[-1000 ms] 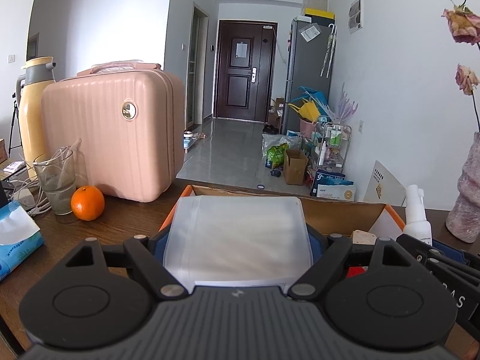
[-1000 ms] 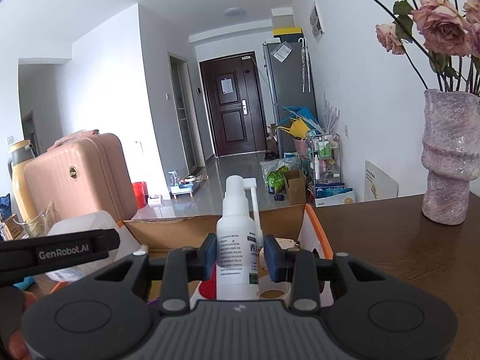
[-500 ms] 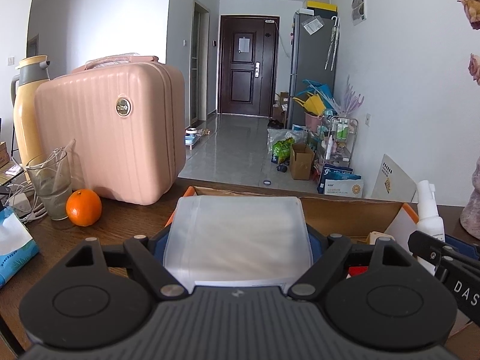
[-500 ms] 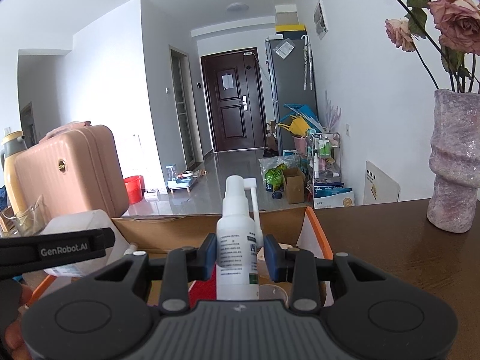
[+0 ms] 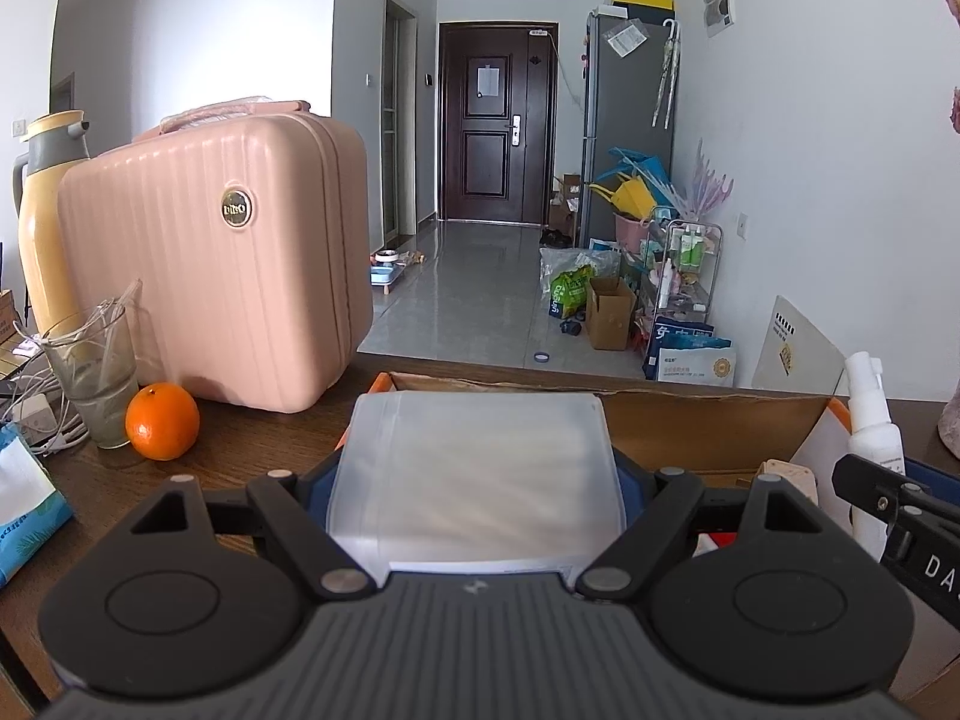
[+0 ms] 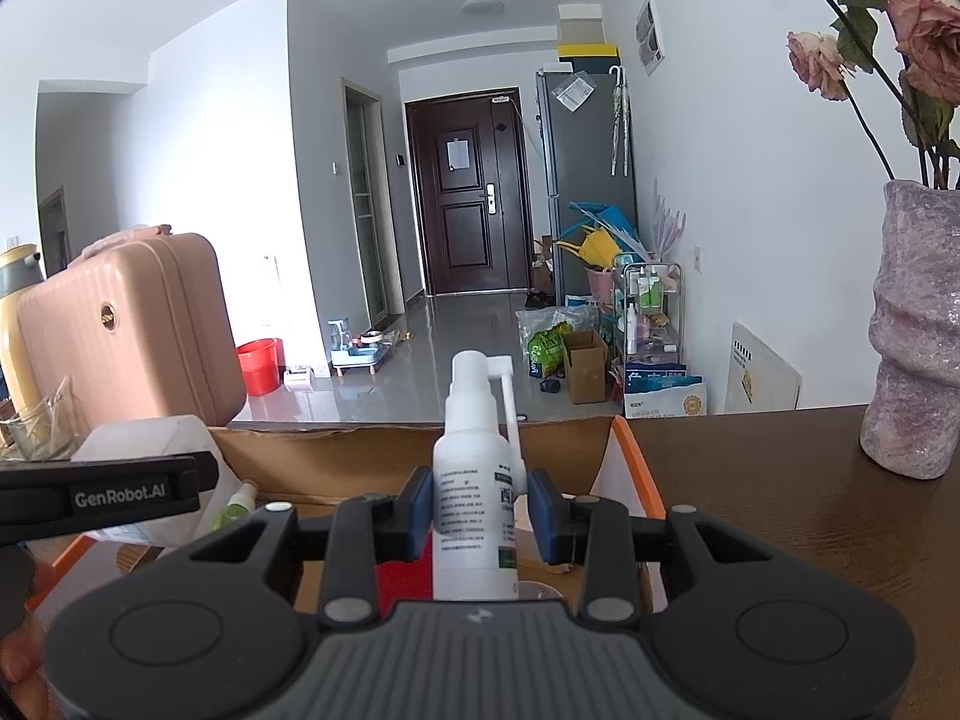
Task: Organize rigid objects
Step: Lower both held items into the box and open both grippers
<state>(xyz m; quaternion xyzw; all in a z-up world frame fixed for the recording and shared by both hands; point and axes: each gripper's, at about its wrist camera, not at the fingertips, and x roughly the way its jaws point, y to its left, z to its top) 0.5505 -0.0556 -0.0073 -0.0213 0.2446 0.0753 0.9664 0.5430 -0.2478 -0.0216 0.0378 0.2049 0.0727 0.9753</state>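
Note:
My left gripper [image 5: 477, 498] is shut on a translucent white plastic box [image 5: 480, 474], its blue pads pressing both sides. The box hangs over the left end of an open cardboard box with orange edges [image 5: 690, 426]. My right gripper [image 6: 480, 516] is shut on an upright white spray bottle [image 6: 474, 480] over the right end of the same cardboard box [image 6: 336, 456]. The bottle [image 5: 870, 426] also shows at the right of the left wrist view. Small items lie inside the cardboard box, mostly hidden.
A pink suitcase [image 5: 228, 252], a yellow thermos [image 5: 42, 210], a glass [image 5: 96, 372], an orange [image 5: 162, 429] and a tissue pack [image 5: 24, 498] stand on the wooden table to the left. A purple vase with dried roses [image 6: 918, 330] stands at the right.
Both grippers have drifted a little forward over the cardboard box with their loads. Neither grip has changed.

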